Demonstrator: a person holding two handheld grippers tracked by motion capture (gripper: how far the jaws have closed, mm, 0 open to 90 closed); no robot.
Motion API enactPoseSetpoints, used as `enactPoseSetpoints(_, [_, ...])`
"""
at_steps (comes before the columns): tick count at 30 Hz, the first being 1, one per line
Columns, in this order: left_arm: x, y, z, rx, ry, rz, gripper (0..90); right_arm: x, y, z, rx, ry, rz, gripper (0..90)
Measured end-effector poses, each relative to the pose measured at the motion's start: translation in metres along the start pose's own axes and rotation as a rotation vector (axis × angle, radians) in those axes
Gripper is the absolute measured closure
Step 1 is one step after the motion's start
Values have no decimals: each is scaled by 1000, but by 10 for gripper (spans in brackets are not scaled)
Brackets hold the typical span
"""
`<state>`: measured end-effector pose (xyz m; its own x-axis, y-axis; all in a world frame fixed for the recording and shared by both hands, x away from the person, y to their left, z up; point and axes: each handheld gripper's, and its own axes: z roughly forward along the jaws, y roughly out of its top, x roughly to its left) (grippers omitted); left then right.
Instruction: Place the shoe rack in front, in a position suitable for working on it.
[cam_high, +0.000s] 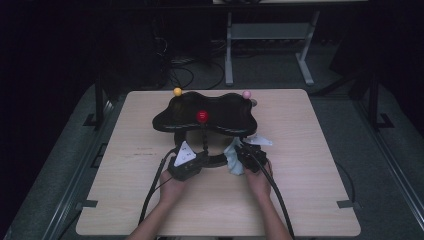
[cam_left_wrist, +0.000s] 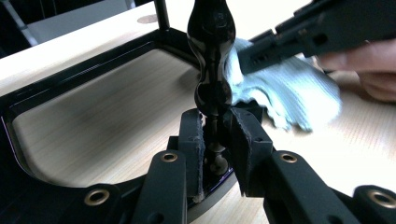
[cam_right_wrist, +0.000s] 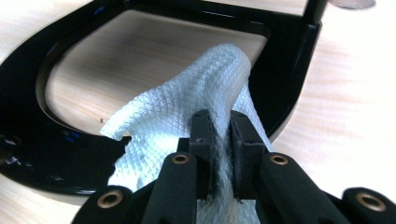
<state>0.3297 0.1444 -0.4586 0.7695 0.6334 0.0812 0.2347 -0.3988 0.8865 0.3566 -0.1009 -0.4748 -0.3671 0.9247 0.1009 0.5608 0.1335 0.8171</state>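
Here, on a pale wooden table (cam_high: 300, 200) in a dark room, the left claw (cam_left_wrist: 215, 140) grips a black post (cam_left_wrist: 212, 56), the right claw (cam_right_wrist: 219, 140) a cloth (cam_right_wrist: 187, 112).

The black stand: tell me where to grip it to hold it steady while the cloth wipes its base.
Grip the black stand low on its turned post, at the thin neck just above the base ring. Come in level from the person's side, jaws either side of the post. The left gripper is already clamped there, and the narrow waist probably keeps the pads from sliding up.
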Motion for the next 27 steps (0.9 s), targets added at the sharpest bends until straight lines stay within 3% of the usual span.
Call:
enactPoseSetpoints(2, [1, 0, 0, -2, -7, -13, 743, 14, -2, -1, 1, 51, -46, 812])
enactPoseSetpoints(4, [2, -1, -1, 3, -10, -19, 739, 24, -2, -2, 16, 20, -144, 811])
enactPoseSetpoints(8, [2, -4, -4, -3, -12, -29, 744, 10, -1, 0, 4, 41, -55, 813])
enactPoseSetpoints(12, [4, -6, -1, 2, -25, -58, 746, 12, 0, 1, 5, 32, -75, 815])
enactPoseSetpoints(14, [4, -6, 0, 1, -30, -68, 747, 10, 0, 1, 2, 38, -21, 814])
enactPoseSetpoints(16, [4, -7, 2, -4, -33, -77, 749, 13, -1, 0, 4, 67, 4, 813])
enactPoseSetpoints(19, [6, -8, 2, -11, -46, -102, 750, 21, -1, -1, 12, 79, -74, 813])
enactPoseSetpoints(20, [6, -8, 3, -11, -46, -99, 751, 17, 0, 0, 16, 83, -65, 814])
enactPoseSetpoints(22, [4, -7, 3, -11, -45, -94, 750, 6, 1, 1, 6, 38, -38, 815])
enactPoseSetpoints(24, [5, -7, 3, -11, -48, -90, 750, 1, 1, 1, 5, 37, 9, 814])
enactPoseSetpoints(27, [5, -7, 3, -12, -49, -93, 747, 16, -1, -1, 12, 76, -44, 811])
